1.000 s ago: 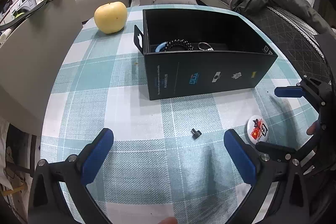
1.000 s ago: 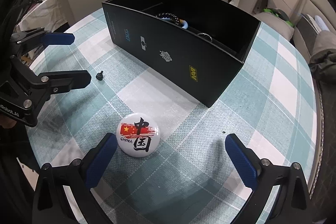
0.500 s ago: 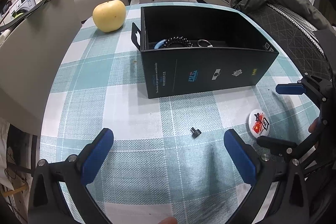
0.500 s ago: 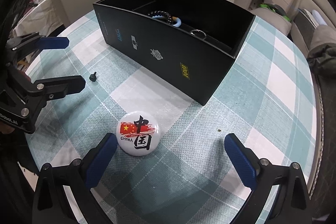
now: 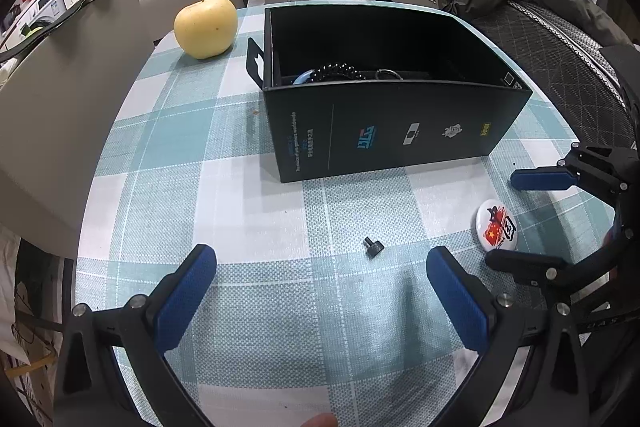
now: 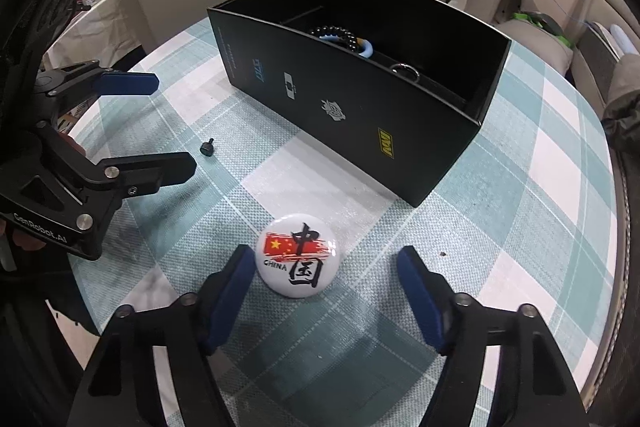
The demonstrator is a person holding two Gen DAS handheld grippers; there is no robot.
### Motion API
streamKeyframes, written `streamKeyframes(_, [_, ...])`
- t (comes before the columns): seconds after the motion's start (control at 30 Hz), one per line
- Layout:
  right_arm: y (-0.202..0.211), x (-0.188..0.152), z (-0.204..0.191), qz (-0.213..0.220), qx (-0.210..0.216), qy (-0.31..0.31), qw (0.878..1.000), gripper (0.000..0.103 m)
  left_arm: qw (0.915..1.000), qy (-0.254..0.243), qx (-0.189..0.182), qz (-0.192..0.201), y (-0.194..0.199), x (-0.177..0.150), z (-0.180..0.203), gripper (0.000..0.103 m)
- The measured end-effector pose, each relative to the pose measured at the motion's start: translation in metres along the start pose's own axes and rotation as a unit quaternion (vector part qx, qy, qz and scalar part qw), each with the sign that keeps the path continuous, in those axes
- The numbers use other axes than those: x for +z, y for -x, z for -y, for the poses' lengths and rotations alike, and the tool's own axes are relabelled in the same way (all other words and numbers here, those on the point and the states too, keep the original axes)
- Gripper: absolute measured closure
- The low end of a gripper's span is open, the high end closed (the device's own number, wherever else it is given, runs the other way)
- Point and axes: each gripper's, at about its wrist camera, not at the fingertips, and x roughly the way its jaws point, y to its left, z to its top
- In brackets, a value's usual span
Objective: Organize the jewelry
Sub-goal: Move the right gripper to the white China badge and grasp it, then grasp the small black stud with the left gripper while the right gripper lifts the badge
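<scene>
A white round China-flag badge (image 6: 298,254) lies on the checked tablecloth (image 6: 520,187) between the fingertips of my right gripper (image 6: 326,267), which is open around it, the left fingertip close to its edge. The badge also shows in the left wrist view (image 5: 496,224). A black open box (image 6: 360,115) holds a black bead bracelet (image 6: 334,33), a light blue ring (image 6: 366,49) and a metal ring (image 6: 404,70). A small black stud (image 5: 373,244) lies on the cloth ahead of my left gripper (image 5: 320,267), which is open and empty.
A yellow apple (image 5: 206,26) sits on the table behind and left of the box (image 5: 392,131). A grey chair back (image 5: 60,99) stands at the table's left edge. Sofas with clothes lie beyond the far edge.
My right gripper has moved forward over the badge and its jaws have narrowed around it. The left gripper has barely moved.
</scene>
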Motion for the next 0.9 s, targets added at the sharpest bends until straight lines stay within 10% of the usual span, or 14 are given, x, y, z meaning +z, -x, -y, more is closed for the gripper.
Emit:
streamKeyframes(0.13, [0.002,0.0,-0.005,0.007,0.005,0.012,1.0,0.061,1.0,0.002,0.0,-0.001,-0.001,0.0,-0.001,0.001])
streamKeyframes(0.57, [0.024,0.005,-0.005,0.05,0.016,0.009,0.999,0.061,0.9999,0.0,0.001,-0.01,-0.003,-0.003,0.002,0.002])
streamKeyframes(0.9, [0.035,0.009,0.005,0.062,0.023,-0.003,0.998,0.061,0.9984,-0.057,-0.002,0.002,-0.002,-0.006,0.018,0.043])
